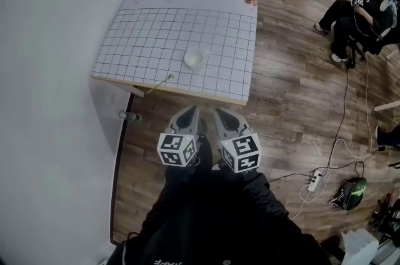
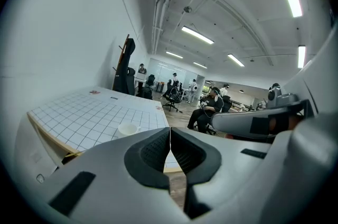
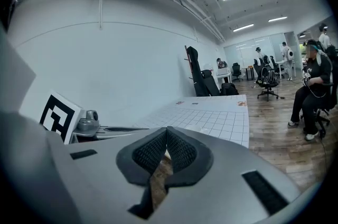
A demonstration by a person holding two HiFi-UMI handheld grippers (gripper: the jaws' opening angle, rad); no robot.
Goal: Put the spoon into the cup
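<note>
So the left gripper (image 1: 190,112) and right gripper (image 1: 220,114) hang short of the tabletop (image 1: 187,20), fingers closed on nothing. The spoon (image 1: 161,84) lies slanted at the near edge, round end toward the cup (image 1: 195,59), closer to the left gripper.

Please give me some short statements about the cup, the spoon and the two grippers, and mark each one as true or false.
1. The cup stands on the gridded table. True.
2. The spoon is in the cup. False: it lies at the table's near edge, apart from the cup.
3. The left gripper and the right gripper are both shut with nothing between their jaws. True.
4. The left gripper hangs above the cup. False: both grippers are short of the table's near edge, side by side over the wooden floor.
</note>
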